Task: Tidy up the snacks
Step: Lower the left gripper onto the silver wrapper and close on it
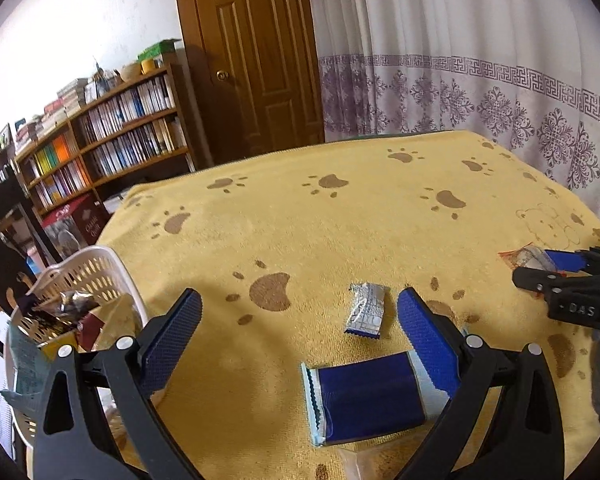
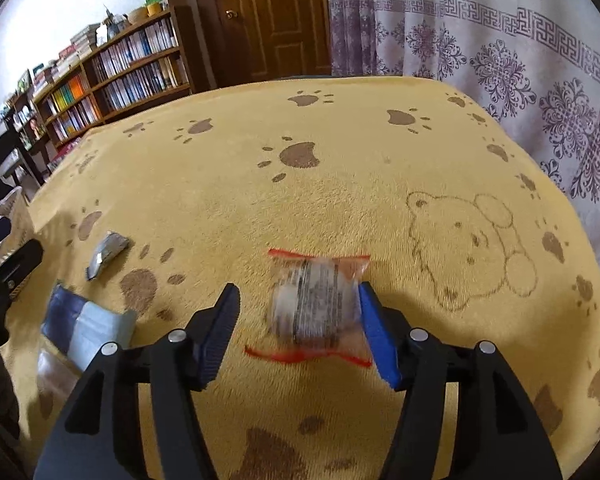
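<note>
The left claw (image 1: 300, 332) hangs low over the yellow paw-print cloth (image 1: 340, 208) on the tabletop, its fingers spread wide and gripping nothing. Between them lie two snacks: a blue packet (image 1: 370, 398) flat on the cloth, its right end just beside the right finger, and a small silver wrapper (image 1: 365, 310) a little farther out. A white basket (image 1: 88, 272) holding several packets stands at the tabletop's left edge, just left of this claw.

The right claw (image 2: 298, 332) also sits low, fingers parted around a clear snack bag with red edges (image 2: 316, 306). The bag looks to touch the right finger, while a gap shows on the left, so it is not clamped. The bag is blurred and its print cannot be read. A pale packet at the bottom of the left view is cut off.
</note>
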`<move>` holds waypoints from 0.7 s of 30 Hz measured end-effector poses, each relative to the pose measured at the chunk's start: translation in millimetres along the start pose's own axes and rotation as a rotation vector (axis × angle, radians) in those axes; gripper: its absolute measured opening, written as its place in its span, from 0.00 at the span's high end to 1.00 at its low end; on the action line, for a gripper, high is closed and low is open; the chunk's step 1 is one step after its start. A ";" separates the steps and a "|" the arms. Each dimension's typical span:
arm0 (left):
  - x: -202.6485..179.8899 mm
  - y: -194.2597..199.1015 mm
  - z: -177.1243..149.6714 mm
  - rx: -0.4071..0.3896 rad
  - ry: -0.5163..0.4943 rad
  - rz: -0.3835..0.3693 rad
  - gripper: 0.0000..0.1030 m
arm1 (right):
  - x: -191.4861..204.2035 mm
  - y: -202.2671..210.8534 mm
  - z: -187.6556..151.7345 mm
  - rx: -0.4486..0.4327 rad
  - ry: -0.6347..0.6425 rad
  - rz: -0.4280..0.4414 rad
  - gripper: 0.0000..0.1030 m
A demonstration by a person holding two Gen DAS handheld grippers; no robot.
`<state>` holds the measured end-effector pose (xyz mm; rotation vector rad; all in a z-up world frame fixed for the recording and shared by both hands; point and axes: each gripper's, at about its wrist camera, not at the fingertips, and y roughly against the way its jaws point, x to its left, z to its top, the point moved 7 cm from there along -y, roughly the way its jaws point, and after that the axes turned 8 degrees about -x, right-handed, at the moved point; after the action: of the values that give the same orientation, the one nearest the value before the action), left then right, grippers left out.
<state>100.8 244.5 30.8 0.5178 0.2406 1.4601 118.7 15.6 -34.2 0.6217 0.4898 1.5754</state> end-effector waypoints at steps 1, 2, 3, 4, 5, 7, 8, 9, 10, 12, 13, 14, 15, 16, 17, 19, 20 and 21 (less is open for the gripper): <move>0.1 -2.1 -1.5 0.008 0.007 -0.011 0.10 | -0.8 -3.1 0.1 0.008 -0.003 -0.003 0.45; 0.2 -3.4 -2.9 0.015 0.013 -0.019 0.12 | -1.5 -6.2 -0.1 0.014 -0.008 -0.006 0.49; 0.6 -5.4 -4.1 0.022 0.021 -0.027 0.15 | -3.1 -8.1 -0.7 0.016 -0.007 -0.019 0.54; 0.9 -7.4 -5.2 0.031 0.030 -0.037 0.16 | -3.3 -7.4 -0.9 0.011 -0.006 -0.021 0.56; 0.9 -9.2 -6.2 0.039 0.038 -0.047 0.19 | -3.5 -6.3 -1.0 0.008 -0.007 -0.019 0.56; 0.2 -14.2 -8.9 0.060 0.060 -0.078 0.25 | -4.2 -5.1 -1.8 0.002 -0.017 -0.012 0.58; -0.4 -16.7 -9.9 0.070 0.069 -0.092 0.29 | -4.7 -4.4 -2.4 -0.001 -0.021 -0.011 0.58; -1.2 -19.7 -11.1 0.082 0.078 -0.109 0.31 | -4.5 -4.2 -2.6 -0.002 -0.021 -0.010 0.58; -2.4 -23.3 -12.8 0.096 0.087 -0.128 0.31 | -3.9 -3.8 -3.1 -0.003 -0.018 -0.008 0.58; -5.0 -29.8 -16.0 0.121 0.099 -0.161 0.33 | -3.1 -3.4 -3.8 -0.004 -0.017 -0.003 0.58; -6.0 -34.2 -17.4 0.138 0.106 -0.177 0.34 | -3.0 -3.5 -3.8 -0.004 -0.017 -0.001 0.58; -6.4 -38.1 -18.7 0.152 0.112 -0.187 0.35 | -3.2 -3.6 -3.7 -0.003 -0.020 0.003 0.58; -7.2 -42.1 -20.3 0.166 0.117 -0.196 0.37 | -3.9 -3.6 -3.6 -0.003 -0.026 0.008 0.58; -8.2 -44.4 -21.6 0.175 0.117 -0.202 0.37 | -4.5 -3.5 -3.6 -0.002 -0.031 0.012 0.58; -10.2 -47.5 -23.1 0.187 0.113 -0.209 0.37 | -4.6 -3.3 -3.7 -0.002 -0.034 0.014 0.58; -16.1 -53.2 -26.3 0.208 0.084 -0.210 0.37 | -4.8 -3.5 -3.6 -0.002 -0.038 0.018 0.58; -19.3 -54.4 -27.0 0.213 0.068 -0.209 0.38 | -4.8 -3.6 -3.5 -0.002 -0.039 0.019 0.58; -22.6 -55.4 -27.5 0.217 0.055 -0.212 0.38 | -4.8 -3.6 -3.5 -0.001 -0.040 0.020 0.58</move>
<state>134.4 226.0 -22.7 0.6085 0.4877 1.2489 119.4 11.3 -39.7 0.6579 0.4535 1.5791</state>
